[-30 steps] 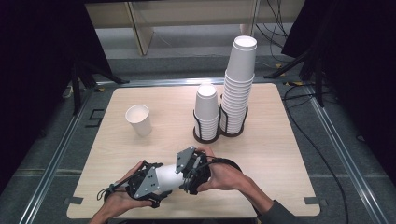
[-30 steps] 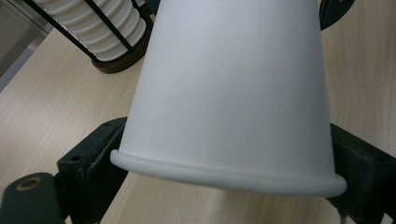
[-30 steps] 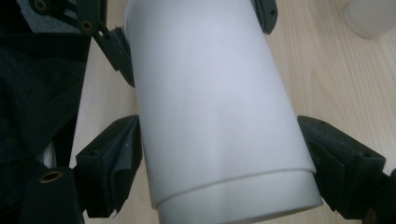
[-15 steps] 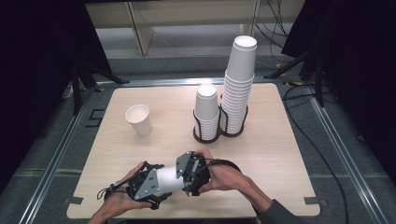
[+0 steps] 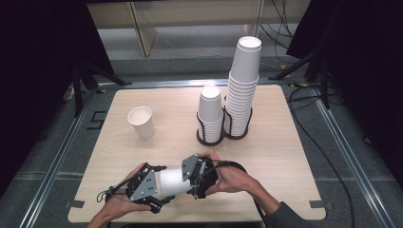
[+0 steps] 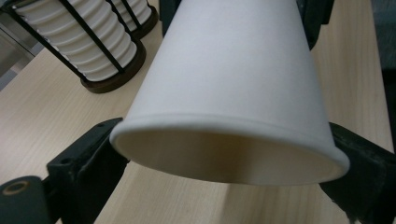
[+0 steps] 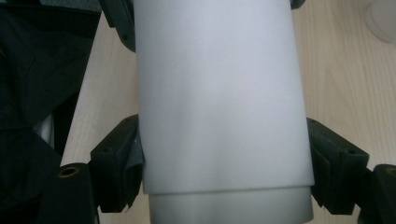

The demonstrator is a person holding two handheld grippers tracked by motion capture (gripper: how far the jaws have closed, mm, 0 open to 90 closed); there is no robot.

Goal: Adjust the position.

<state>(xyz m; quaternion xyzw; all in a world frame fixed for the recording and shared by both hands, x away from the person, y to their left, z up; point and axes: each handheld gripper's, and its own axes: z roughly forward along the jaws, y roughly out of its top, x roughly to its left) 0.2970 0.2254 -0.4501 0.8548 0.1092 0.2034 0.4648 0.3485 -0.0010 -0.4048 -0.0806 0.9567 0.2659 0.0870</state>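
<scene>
A white paper cup (image 5: 172,181) lies level above the table's front edge, spanned between my two grippers. My left gripper (image 5: 159,183) has the cup's rim (image 6: 224,154) between its jaws. Those jaws have just been opening, and both black fingers (image 6: 88,163) still touch the rim. My right gripper (image 5: 188,179) is shut on the cup's narrow end (image 7: 219,116), with one jaw pressed on each side. A hand wraps each gripper.
A single upright paper cup (image 5: 141,121) stands at the left of the table (image 5: 285,156). A short cup stack (image 5: 210,110) and a tall one (image 5: 244,80) sit upside down in black wire holders (image 5: 223,137) at the back centre, also close ahead in the left gripper view (image 6: 93,46).
</scene>
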